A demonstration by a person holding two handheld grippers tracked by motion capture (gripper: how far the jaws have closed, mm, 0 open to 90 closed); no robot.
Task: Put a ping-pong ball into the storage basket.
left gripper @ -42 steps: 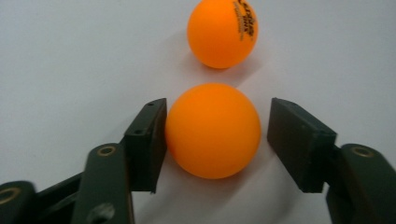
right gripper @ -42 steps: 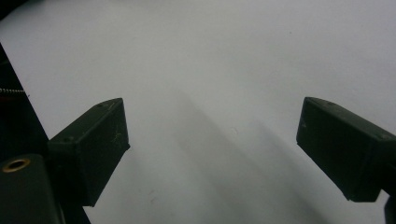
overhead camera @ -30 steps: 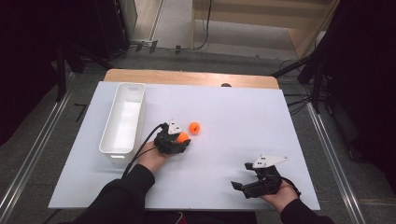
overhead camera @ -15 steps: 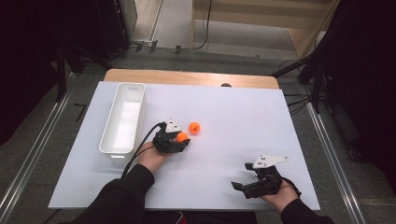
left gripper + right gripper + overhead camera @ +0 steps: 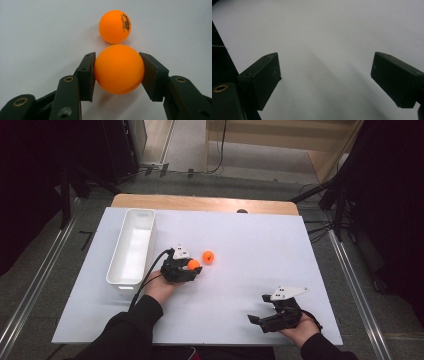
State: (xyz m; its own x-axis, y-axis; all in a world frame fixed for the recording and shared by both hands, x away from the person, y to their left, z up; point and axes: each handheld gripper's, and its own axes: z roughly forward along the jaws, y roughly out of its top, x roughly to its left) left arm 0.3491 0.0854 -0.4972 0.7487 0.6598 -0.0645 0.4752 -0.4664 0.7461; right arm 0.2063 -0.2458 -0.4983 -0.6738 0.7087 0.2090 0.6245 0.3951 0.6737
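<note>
A: The high view is dim around the edges, yet the white worktop (image 5: 240, 245) is evenly lit from above, slightly soft and grainy.

B: In the left gripper view the near orange ball (image 5: 119, 69) is sharp, with soft shadows beneath. The right gripper view is greyer, its jaws blurred.
</note>
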